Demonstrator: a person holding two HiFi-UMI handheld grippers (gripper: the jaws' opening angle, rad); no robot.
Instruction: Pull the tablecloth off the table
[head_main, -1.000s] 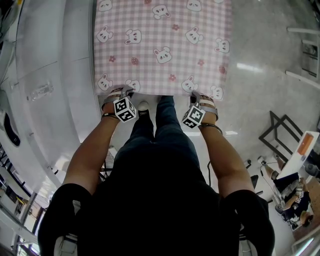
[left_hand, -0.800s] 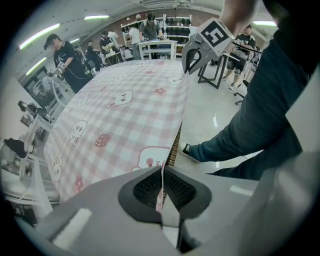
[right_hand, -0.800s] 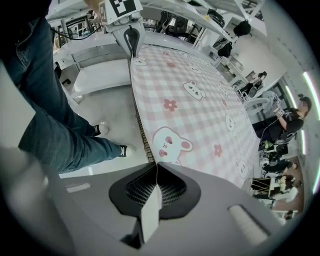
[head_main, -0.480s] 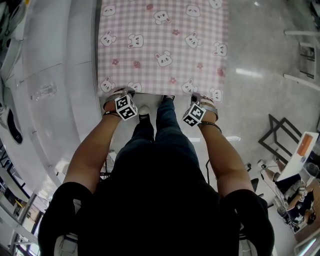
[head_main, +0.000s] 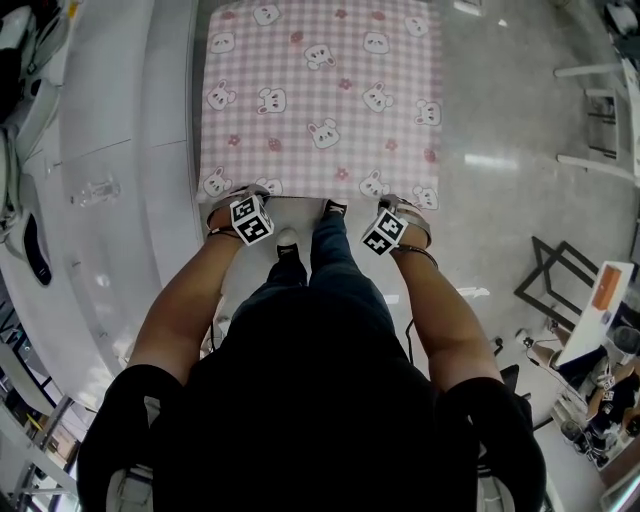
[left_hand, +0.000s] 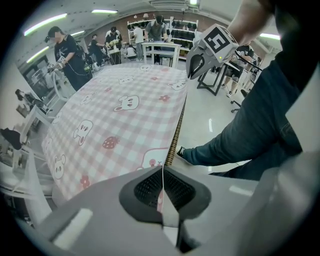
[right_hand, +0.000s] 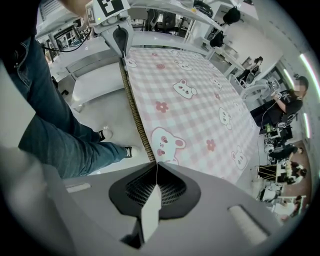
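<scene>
Far left in my head view, a white counter (head_main: 120, 130) runs just beside the covered table. Next to it, my left gripper (head_main: 238, 192) points steeply down at the near left corner of the tablecloth (head_main: 320, 90). Seen from the left gripper view, its black ribbed pads (left_hand: 147, 187) are pressed together with the cloth's thin edge pinched between them.

The tablecloth is pink gingham printed with white bears, rabbits, strawberries and flowers. It lies spread flat over the whole tabletop, reaching away from me. A braided brown strip (left_hand: 175, 132) follows its near edge, which runs straight from one gripper to the other. Below that edge, between the two marker cubes, my legs in blue jeans (head_main: 325, 250) stand close to the table, with one pale shoe (head_main: 287, 245) on the floor.

To the right, my right gripper (head_main: 402, 205) also points steeply down at the near right corner. The right gripper view shows its jaws closed on the hem just below a printed bear, with the cloth sandwiched between the pads.

Farther right there is glossy grey floor (head_main: 520, 120) and, well apart from the table, a black metal frame (head_main: 560, 270). Other people stand in the room beyond the table's far end.
</scene>
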